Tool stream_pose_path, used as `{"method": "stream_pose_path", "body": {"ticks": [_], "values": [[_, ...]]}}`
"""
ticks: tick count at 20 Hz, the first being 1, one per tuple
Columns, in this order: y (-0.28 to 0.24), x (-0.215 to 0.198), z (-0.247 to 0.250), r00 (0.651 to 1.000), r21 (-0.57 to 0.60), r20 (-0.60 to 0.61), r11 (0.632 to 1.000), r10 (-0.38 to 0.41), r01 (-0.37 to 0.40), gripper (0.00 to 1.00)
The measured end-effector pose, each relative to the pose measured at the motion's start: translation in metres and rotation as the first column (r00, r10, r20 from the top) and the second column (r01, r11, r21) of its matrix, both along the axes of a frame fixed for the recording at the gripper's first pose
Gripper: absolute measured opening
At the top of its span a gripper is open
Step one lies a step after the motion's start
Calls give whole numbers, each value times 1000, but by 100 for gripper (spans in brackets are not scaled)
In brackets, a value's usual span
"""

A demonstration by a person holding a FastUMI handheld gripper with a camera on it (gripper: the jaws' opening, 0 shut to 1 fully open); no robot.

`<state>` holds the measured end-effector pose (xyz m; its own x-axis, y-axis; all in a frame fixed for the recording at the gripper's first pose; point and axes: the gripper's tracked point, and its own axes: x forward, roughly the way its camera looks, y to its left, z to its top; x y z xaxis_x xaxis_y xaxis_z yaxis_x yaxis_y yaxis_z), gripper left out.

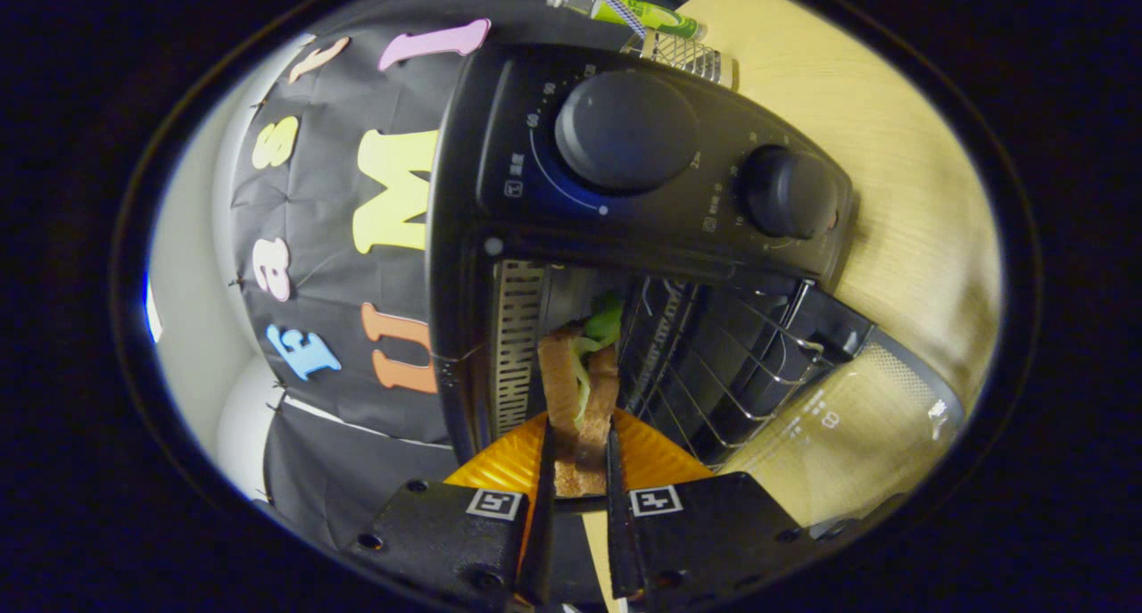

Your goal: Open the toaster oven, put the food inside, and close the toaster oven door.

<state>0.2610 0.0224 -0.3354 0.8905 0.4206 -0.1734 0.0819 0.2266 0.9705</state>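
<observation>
Black toaster oven (642, 176), door open — sandwich (580, 390) at its mouth, upright.

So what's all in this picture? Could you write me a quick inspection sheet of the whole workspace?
Surface: light wooden table, bare where visible.
Job's things: black toaster oven with two knobs, its glass door open and folded down; wire rack inside; sandwich with green lettuce held at the oven mouth.
Clutter: a green tube and a small metal grid on the table beyond the oven.
Grippers: gripper shut on the sandwich, a finger pressing on each side.
Cables: nothing seen.
Surroundings: black cloth booth wall, with a pale wall behind it.
</observation>
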Motion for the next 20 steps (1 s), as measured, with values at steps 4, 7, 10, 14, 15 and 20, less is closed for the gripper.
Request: {"method": "stream_pose_path", "body": {"ticks": [4, 7, 10, 14, 15, 20], "values": [[14, 10, -5, 1000, -48, -9, 999, 19, -20, 34], [16, 10, -8, 998, -114, -36, 992, 48, -52, 45], [21, 6, -8, 996, -189, -70, 979, 60, -72, 58], [29, -6, -19, 974, -262, -199, 952, 106, -157, 76], [32, -10, -21, 966, -299, -227, 935, 122, -189, 77], [40, -32, -14, 931, -494, -326, 810, 165, -316, 97]]}}
